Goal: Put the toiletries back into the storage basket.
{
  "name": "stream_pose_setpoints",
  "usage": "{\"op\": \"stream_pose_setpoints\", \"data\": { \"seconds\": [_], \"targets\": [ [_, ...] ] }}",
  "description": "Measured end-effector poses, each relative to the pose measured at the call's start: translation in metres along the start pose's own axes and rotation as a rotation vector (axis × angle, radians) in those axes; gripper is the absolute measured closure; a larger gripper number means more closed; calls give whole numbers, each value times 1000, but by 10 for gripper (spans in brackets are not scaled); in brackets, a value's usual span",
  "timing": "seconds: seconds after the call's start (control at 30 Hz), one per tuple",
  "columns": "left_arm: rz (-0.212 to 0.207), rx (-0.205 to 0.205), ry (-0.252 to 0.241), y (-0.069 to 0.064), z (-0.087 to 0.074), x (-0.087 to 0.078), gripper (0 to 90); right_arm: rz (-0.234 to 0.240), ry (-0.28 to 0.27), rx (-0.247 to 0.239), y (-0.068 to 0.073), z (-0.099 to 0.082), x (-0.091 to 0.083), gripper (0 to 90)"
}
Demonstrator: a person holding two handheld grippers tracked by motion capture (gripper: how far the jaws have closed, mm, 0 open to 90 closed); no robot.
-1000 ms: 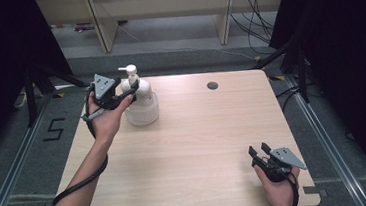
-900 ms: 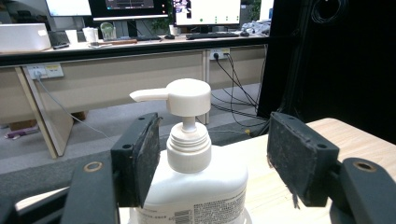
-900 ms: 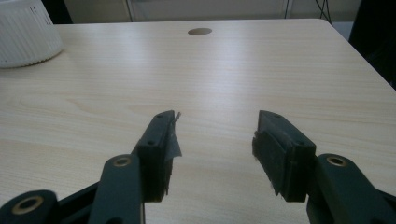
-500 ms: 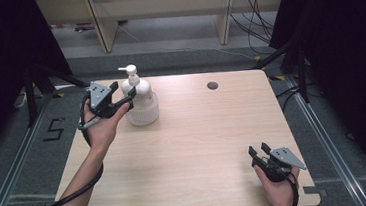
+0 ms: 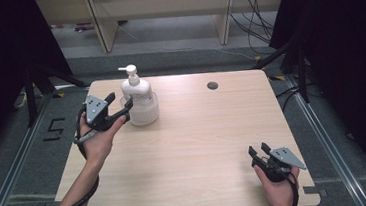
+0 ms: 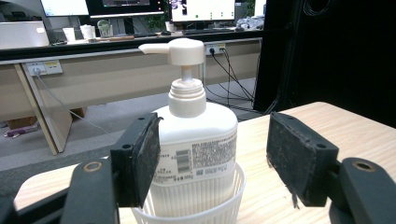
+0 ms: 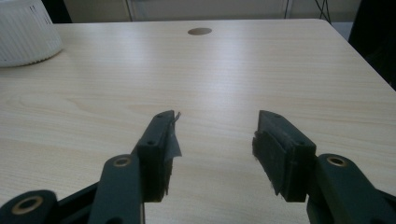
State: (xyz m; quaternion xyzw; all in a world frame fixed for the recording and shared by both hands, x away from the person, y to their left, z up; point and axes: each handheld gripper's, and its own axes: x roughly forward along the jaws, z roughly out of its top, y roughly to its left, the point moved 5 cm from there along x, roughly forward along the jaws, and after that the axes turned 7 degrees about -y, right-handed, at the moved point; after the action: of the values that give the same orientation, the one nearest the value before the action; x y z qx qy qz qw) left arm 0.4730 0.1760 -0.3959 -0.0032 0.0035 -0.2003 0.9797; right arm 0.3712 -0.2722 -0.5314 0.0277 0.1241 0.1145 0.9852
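Note:
A white pump bottle (image 5: 137,90) stands upright in a white ribbed basket (image 5: 145,115) at the table's far left. My left gripper (image 5: 120,101) is open just left of it, its jaws pointing at the bottle and holding nothing. In the left gripper view the bottle (image 6: 198,135) and the basket (image 6: 187,207) stand just beyond the left gripper (image 6: 215,149), framed by its spread jaws. Held in a hand at the near right corner, my right gripper (image 5: 258,150) is open. In its own view, the right gripper (image 7: 215,135) has bare tabletop between its jaws.
The wooden table (image 5: 195,147) has a round cable hole (image 5: 212,86) near its far edge, also visible as the hole (image 7: 199,31) in the right gripper view. The basket (image 7: 25,35) shows at that view's top left. Desks and cables lie beyond the table.
My left gripper has drawn back from the bottle's neck, toward the person and slightly left. The bottle, the basket and the right gripper have stayed put.

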Motion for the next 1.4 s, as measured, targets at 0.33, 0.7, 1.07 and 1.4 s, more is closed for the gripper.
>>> {"op": "stream_pose_setpoints", "data": {
  "seconds": [0.33, 0.7, 1.07, 1.4],
  "targets": [
    [-3, -7, 22, 2, -15, -15, 340, -2, -6, 9, 1, 0, 0, 486],
    [-6, -14, 46, 2, -31, -31, 338, 2, 6, 19, 2, 0, 0, 486],
    [0, -19, 78, 2, -55, -47, 339, -1, -9, 7, 1, 0, 1, 485],
    [12, -20, 95, 7, -70, -60, 339, 4, 4, 9, 1, 0, 0, 484]
  ]
}}
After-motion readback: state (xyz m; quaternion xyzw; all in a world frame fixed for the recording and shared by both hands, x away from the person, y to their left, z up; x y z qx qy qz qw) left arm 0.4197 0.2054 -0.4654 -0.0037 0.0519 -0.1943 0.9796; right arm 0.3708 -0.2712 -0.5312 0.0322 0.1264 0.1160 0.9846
